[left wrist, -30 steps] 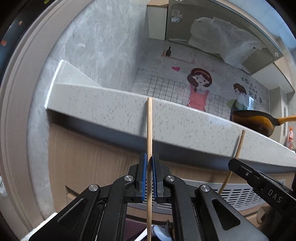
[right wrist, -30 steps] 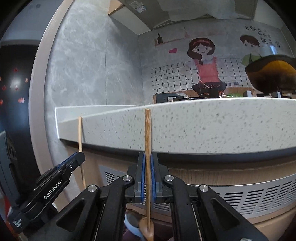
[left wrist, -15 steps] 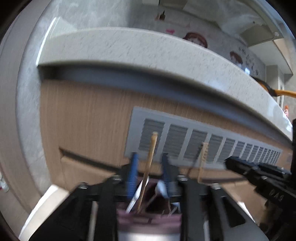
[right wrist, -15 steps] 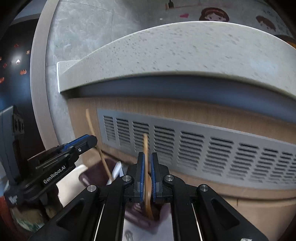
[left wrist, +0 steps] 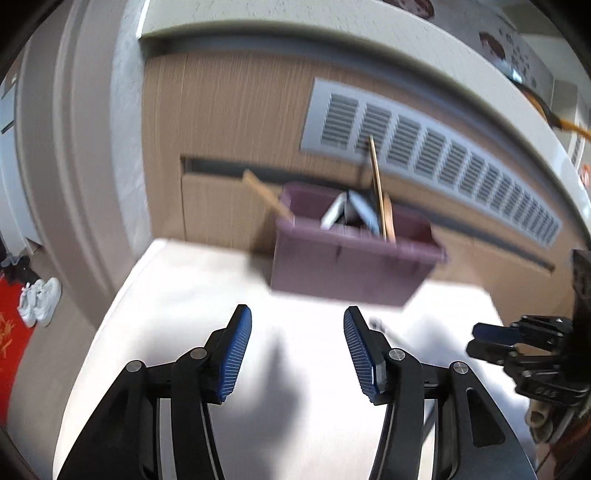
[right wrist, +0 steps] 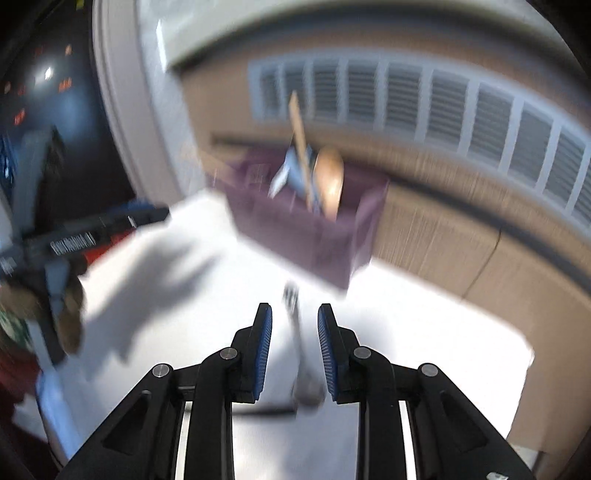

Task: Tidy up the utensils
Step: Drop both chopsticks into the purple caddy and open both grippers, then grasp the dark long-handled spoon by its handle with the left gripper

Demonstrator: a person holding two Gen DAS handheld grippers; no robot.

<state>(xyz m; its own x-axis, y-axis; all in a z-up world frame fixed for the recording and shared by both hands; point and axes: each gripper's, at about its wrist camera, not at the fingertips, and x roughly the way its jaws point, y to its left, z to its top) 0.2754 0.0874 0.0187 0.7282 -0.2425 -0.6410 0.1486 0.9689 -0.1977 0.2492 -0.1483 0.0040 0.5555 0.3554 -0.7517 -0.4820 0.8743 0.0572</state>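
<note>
A purple bin [left wrist: 351, 258] [right wrist: 314, 229] stands at the far edge of the white table [left wrist: 192, 302]. In it are a thin wooden stick [left wrist: 376, 184] [right wrist: 301, 147], a wooden spoon [left wrist: 388, 218] [right wrist: 330, 177], metal utensils [left wrist: 340, 210] and a wooden piece [left wrist: 262, 192] leaning out to the left. My left gripper [left wrist: 297, 325] hangs above the table in front of the bin, jaws opening wide, nothing between them. My right gripper [right wrist: 294, 317] has its jaws opening too. A blurred metal utensil [right wrist: 297, 306] lies on the table under their gap, untouched.
Behind the bin rises a wooden cabinet front [left wrist: 221, 122] with a grey vent grille [left wrist: 424, 147] under a stone countertop edge [left wrist: 295, 22]. White shoes [left wrist: 40, 299] lie on the floor to the left. The other gripper shows at each view's side [left wrist: 517, 339] [right wrist: 92, 229].
Both grippers were shut on upright wooden sticks; both have opened and let go. The sticks now stand in the purple bin. Both views have tipped down toward the table.
</note>
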